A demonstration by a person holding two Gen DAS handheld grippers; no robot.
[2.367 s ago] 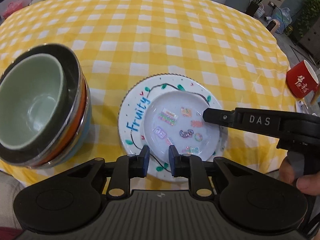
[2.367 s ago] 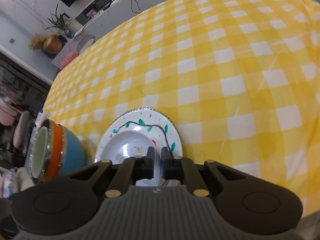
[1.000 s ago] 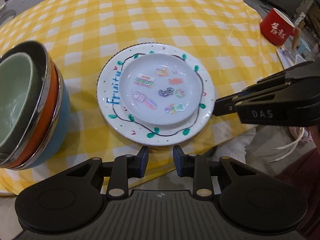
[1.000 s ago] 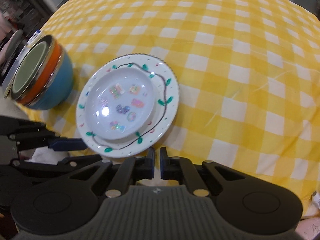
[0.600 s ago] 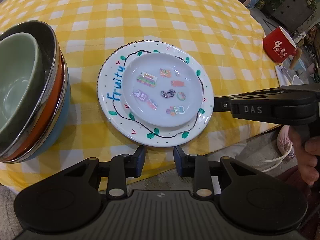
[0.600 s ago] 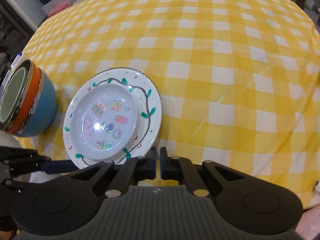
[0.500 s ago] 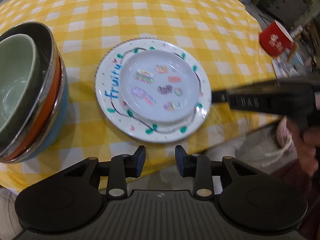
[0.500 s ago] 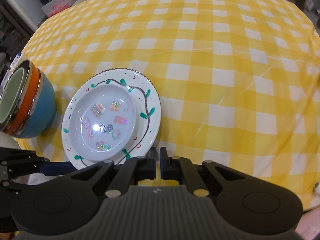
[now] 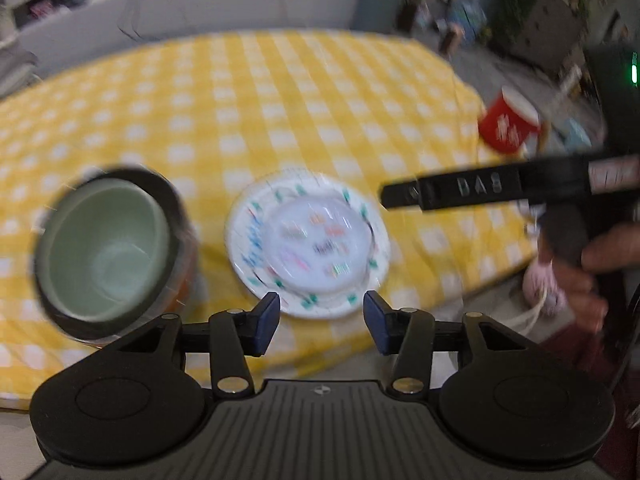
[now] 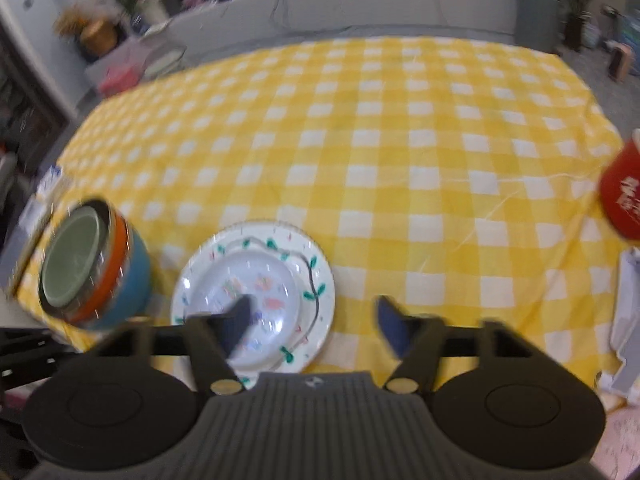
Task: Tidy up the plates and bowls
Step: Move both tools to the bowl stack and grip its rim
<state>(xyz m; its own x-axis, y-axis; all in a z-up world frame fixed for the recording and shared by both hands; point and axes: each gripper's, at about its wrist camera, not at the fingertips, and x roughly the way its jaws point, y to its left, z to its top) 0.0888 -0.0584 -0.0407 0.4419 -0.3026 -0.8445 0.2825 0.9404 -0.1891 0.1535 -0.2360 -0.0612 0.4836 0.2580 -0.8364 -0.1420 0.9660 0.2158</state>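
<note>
A small white dish with coloured stickers point(image 9: 318, 246) point(image 10: 256, 294) sits in a larger white plate with a leaf border point(image 9: 372, 236) point(image 10: 320, 276) near the table's front edge. To its left stands a stack of bowls point(image 9: 106, 246) point(image 10: 92, 268), pale green innermost, blue outermost. My left gripper point(image 9: 318, 322) hangs above the front edge, its jaws opening with nothing between them. My right gripper point(image 10: 312, 324) is also raised, its jaws opening wide and empty. In the left wrist view one right finger point(image 9: 448, 192) shows above the plate's right side.
The round table wears a yellow and white checked cloth point(image 9: 280, 92) point(image 10: 400, 140). A red mug point(image 9: 506, 126) point(image 10: 622, 200) stands at the right edge. A person's hand point(image 9: 596, 268) holds the right gripper's handle. Shelves and plants line the far wall.
Both grippers have lifted up and back from the plates, so more of the table and room shows. The right gripper's jaws went from shut to wide apart; the left jaws widened too.
</note>
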